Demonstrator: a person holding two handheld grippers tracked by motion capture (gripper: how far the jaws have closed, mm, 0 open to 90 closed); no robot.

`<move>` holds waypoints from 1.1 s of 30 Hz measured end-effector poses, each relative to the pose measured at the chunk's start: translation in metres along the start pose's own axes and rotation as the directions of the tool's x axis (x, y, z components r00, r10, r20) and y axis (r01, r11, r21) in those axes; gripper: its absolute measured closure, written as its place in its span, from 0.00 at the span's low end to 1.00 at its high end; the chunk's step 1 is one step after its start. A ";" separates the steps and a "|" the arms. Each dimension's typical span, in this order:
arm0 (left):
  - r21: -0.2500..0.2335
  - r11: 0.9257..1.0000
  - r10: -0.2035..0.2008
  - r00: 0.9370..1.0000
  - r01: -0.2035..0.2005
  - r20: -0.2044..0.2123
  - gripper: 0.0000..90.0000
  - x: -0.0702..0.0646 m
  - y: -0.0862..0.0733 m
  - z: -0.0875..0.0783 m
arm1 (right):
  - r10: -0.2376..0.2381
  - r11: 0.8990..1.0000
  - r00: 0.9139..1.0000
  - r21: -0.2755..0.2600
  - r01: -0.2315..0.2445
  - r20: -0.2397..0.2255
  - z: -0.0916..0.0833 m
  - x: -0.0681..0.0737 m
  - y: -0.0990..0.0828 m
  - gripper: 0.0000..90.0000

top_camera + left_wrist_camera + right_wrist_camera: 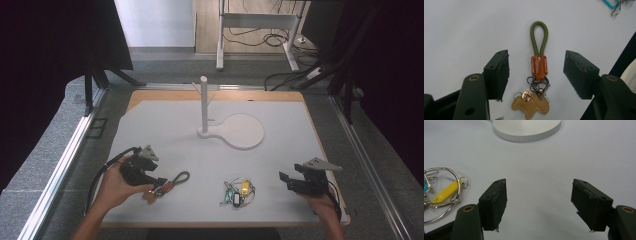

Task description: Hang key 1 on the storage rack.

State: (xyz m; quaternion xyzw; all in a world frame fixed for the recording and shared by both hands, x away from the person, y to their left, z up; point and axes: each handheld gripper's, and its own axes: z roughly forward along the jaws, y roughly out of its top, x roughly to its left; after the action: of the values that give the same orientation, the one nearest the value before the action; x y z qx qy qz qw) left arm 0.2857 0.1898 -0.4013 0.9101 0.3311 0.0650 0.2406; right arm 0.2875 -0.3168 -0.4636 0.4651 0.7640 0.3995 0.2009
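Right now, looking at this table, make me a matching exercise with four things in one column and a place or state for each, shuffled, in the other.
Things:
1. green-loop keychain
2. key ring with yellow tag
3. white peg stand
4. right gripper

Places or states:
A. upright near the far middle of the table
B. lying between the open jaws of the left gripper
C. open over bare table
D. lying at the near middle, between the two hands

Pairs: 1-B, 2-D, 3-A, 4-C

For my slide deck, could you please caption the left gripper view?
Open left gripper straddles a keychain with green loop, lying untouched on the white table.
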 end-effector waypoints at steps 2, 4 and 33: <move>0.016 1.000 0.000 1.000 0.000 0.002 0.43 0.000 0.001 0.003 | 0.005 1.000 1.000 0.005 -0.005 0.003 0.000 0.000 0.000 0.33; 0.055 0.998 0.007 1.000 -0.008 0.002 0.44 0.000 0.003 0.013 | 0.012 1.000 1.000 0.011 -0.013 0.008 0.000 -0.002 -0.001 0.33; 0.246 0.969 0.009 0.997 -0.026 0.072 0.49 0.003 0.010 0.057 | 0.003 0.999 1.000 0.035 -0.004 0.017 0.008 0.001 -0.004 0.36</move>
State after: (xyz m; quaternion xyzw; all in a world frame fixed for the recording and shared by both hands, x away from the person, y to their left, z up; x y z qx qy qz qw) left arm 0.3097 0.1625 -0.4467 0.9375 0.3198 -0.0067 0.1367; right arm 0.2902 -0.3135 -0.4720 0.4732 0.7683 0.3826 0.1985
